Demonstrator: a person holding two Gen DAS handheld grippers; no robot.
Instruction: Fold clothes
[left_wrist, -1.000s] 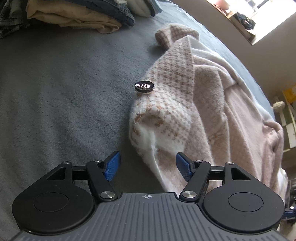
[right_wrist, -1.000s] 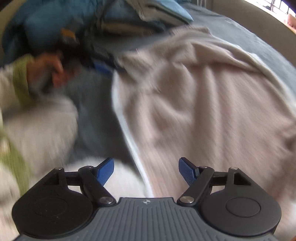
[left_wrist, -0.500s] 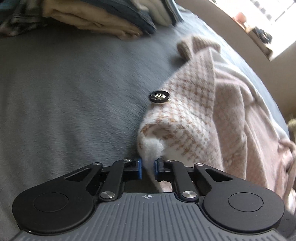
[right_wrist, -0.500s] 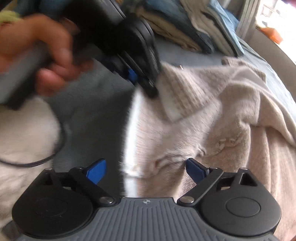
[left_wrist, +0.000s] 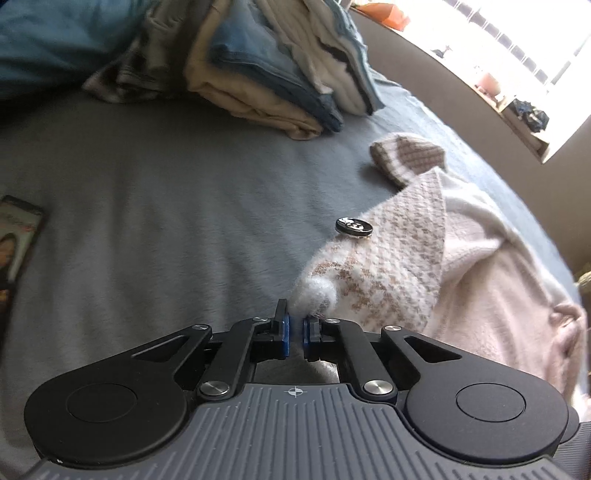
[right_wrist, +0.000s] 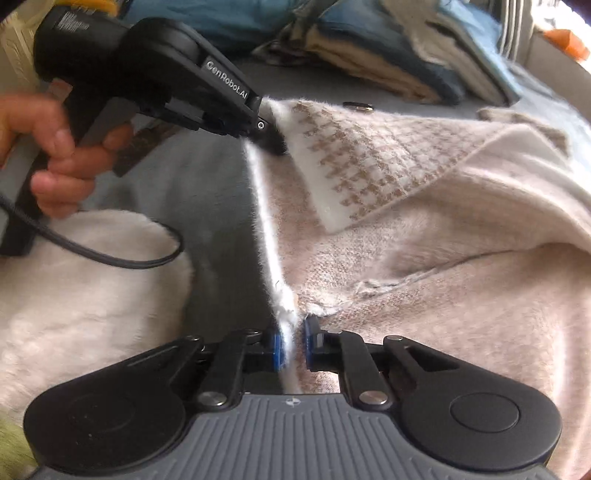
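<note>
- Left gripper: blue pads nearly together, clamped on a fluffy white corner of the cardigan, low centre of left wrist view.
- In right wrist view the left gripper shows upper left, held by a hand; its tip bites the cardigan's white edge next to the houndstooth panel. Black cable loops below the hand.
- Right gripper: pads pinched on the white edge strip of the cardigan, bottom centre of frame. The strip runs taut, straight up the frame between the two grippers.
- Cardigan: pale pink knit w/ beige-and-white houndstooth trim, lying rumpled on the grey bedspread, filling right half of both views. One cuff lies upper right of centre in left wrist view.
- Black round button at the trim's edge, centre-right.
- Stack of folded clothes at top of frame, well apart from the cardigan.
- Phone at the left edge, on the bedspread.
- White furry fabric lower left in right wrist view.
- Bright window upper right.
</note>
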